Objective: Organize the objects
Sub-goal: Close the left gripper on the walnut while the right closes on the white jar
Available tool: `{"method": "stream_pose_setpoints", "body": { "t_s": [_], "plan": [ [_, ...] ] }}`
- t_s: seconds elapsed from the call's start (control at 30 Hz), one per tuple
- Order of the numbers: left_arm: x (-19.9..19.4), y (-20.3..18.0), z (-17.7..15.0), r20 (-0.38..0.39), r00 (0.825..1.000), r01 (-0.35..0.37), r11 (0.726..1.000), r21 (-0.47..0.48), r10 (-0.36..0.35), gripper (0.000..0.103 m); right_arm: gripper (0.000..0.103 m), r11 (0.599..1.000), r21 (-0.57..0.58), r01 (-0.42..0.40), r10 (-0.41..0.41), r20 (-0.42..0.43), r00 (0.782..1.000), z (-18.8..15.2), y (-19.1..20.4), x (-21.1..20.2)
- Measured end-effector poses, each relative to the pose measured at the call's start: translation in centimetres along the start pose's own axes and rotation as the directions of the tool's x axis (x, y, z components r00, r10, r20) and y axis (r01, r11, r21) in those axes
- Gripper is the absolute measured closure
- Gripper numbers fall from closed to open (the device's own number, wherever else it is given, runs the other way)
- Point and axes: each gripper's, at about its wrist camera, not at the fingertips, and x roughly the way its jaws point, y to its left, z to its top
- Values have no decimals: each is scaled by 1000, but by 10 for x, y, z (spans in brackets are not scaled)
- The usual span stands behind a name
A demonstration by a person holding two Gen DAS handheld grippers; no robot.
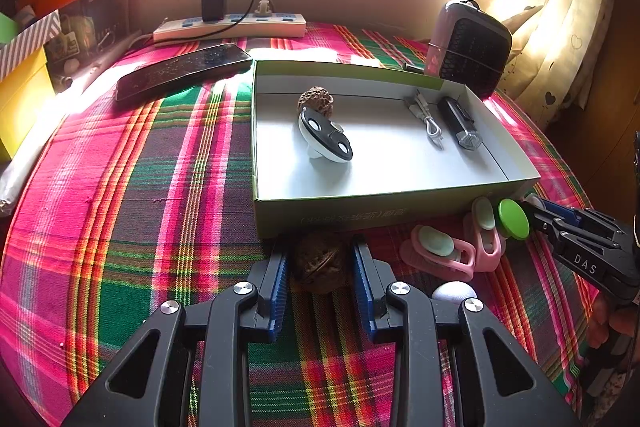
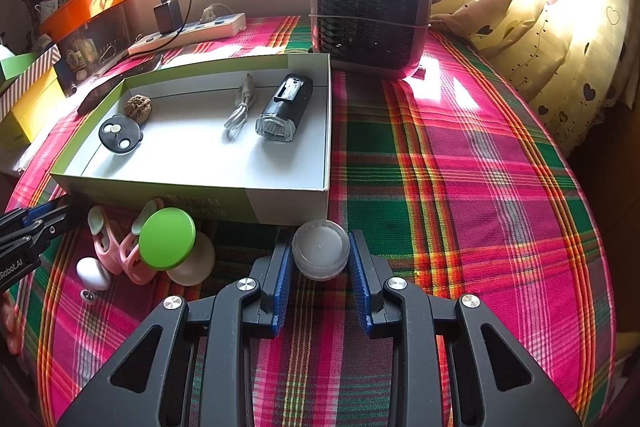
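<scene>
Left wrist: I am gripping the walnut (image 1: 320, 267) in the left claw (image 1: 320, 281) (right claw (image 2: 320, 279) clamping the clear jar (image 2: 320, 250)) for boxing in the tray (image 1: 400, 205).

My left claw (image 1: 320, 275) clamps a wrinkled brown walnut (image 1: 320, 265) and my right claw (image 2: 320, 259) a clear round lid (image 2: 320, 254), both on the surface just before the open white box (image 2: 288, 205).

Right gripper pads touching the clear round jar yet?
Touching. Right wrist view: both blue pads of the right gripper sit against the sides of the clear jar, no gap.
</scene>
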Motion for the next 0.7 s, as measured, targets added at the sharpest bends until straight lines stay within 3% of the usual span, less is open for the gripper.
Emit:
{"method": "stream_pose_setpoints", "body": {
  "t_s": [0.7],
  "plan": [
    [-9, -5, -2, -11, 999, 34, 999, 9, -34, 76, 75, 1000, -3, -30, 30, 23, 999, 2, 3, -11]
  ]
}}
